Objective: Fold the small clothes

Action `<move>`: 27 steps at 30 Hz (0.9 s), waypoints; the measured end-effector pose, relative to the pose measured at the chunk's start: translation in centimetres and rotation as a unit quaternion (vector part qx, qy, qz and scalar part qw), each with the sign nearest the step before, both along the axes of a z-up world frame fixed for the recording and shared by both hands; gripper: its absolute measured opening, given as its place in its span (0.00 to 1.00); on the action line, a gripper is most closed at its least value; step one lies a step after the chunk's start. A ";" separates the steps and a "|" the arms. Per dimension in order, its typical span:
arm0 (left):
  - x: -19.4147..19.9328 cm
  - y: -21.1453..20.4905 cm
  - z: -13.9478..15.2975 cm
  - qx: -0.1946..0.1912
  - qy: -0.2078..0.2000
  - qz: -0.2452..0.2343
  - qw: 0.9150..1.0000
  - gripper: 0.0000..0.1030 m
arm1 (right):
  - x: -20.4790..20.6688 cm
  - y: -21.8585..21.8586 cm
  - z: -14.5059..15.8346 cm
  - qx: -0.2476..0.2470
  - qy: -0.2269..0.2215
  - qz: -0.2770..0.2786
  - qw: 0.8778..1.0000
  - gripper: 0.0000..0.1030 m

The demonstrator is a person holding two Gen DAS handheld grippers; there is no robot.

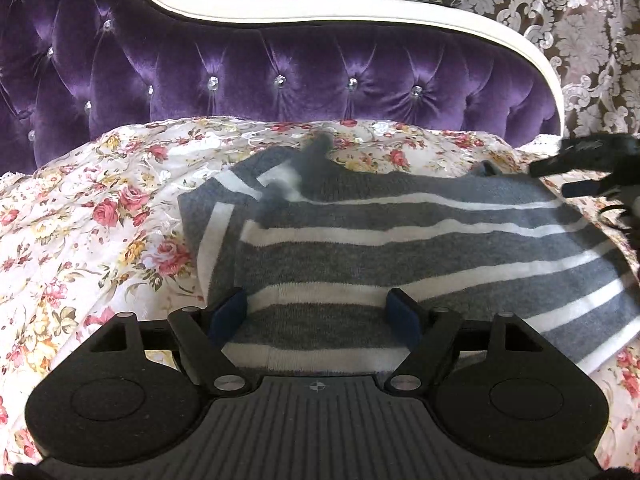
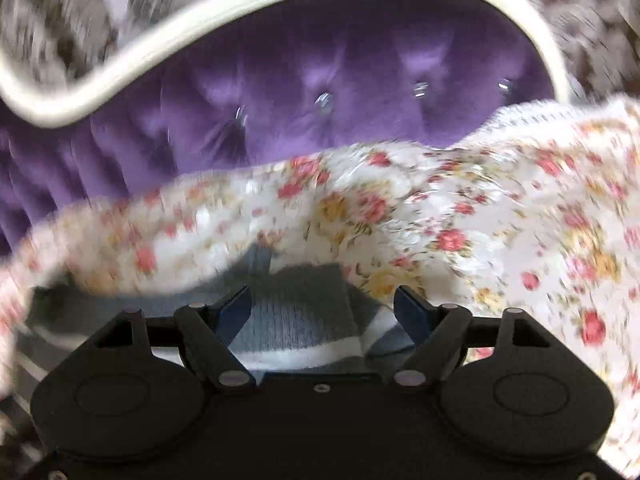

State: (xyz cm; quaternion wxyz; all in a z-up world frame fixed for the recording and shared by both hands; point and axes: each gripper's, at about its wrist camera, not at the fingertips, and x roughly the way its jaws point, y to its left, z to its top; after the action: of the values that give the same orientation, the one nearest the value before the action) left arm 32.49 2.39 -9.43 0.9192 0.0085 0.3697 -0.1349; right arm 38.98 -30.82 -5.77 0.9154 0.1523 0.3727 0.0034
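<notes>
A grey knit garment with white stripes [image 1: 400, 240] lies spread on a floral bed cover [image 1: 80, 220]. My left gripper [image 1: 320, 312] is open, its blue pads [image 1: 228, 312] wide apart over the garment's near edge. My right gripper [image 2: 322, 312] is open too, above a grey and white corner of the garment [image 2: 304, 320]; that view is motion-blurred. The right gripper also shows in the left wrist view [image 1: 588, 164] at the garment's far right edge. A folded part of the garment [image 1: 224, 208] lies at its left end.
A purple tufted headboard [image 1: 260, 80] with a white frame [image 1: 360, 26] stands behind the bed. Patterned wallpaper [image 1: 580, 60] lies beyond it. The floral cover [image 2: 480, 220] extends to the left and right of the garment.
</notes>
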 end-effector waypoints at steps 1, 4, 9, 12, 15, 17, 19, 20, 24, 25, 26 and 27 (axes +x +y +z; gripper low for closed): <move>0.0 0.0 0.0 -0.001 0.000 0.000 1.000 0.74 | -1.1 -0.3 0.4 0.009 -0.011 0.001 1.000 0.78; 0.0 0.0 0.0 0.000 -0.001 0.003 1.000 0.74 | -4.4 -0.8 1.3 0.015 -0.036 0.015 0.999 0.79; 0.0 -0.1 0.0 0.000 -0.001 0.010 1.000 0.74 | -7.8 -2.4 1.5 0.078 -0.032 0.023 0.996 0.92; -0.1 -0.3 -0.2 0.004 -0.005 0.014 1.000 0.76 | -9.1 -3.7 0.5 0.124 -0.022 0.009 0.992 0.93; -0.2 -0.5 -0.4 0.009 -0.007 0.022 1.000 0.80 | -9.2 -5.0 -1.2 0.173 -0.003 0.001 0.985 0.99; -0.1 -0.3 -0.5 0.002 -0.002 0.034 0.999 0.84 | -8.6 -5.3 -2.0 0.194 0.017 0.002 0.981 0.99; -0.1 -0.3 -0.7 0.002 -0.004 0.036 0.999 0.84 | -8.4 -5.4 -2.3 0.213 0.024 0.013 0.977 0.99; -0.1 -0.4 -0.7 0.006 -0.005 0.037 0.999 0.85 | -8.2 -5.3 -2.2 0.217 0.023 0.016 0.976 0.99; -0.1 -0.8 -0.7 0.013 -0.002 0.043 0.999 0.85 | -7.8 -4.8 -2.5 0.242 0.028 0.032 0.969 0.99; 0.0 -0.8 -0.7 0.013 -0.001 0.045 0.999 0.85 | -7.8 -4.8 -2.9 0.251 0.033 0.030 0.967 0.99; 0.0 -0.8 -0.7 0.014 0.000 0.046 0.999 0.85 | -7.6 -4.8 -3.2 0.257 0.034 0.029 0.965 1.00; 0.1 -0.8 -0.7 0.015 0.001 0.046 0.999 0.85 | -7.7 -4.8 -3.2 0.259 0.031 0.029 0.965 1.00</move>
State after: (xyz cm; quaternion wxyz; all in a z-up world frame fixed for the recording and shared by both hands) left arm 32.54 1.55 -10.12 0.9241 0.0050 0.3722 -0.0866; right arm 31.30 -35.57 -9.01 0.8324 0.3731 0.3912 0.1218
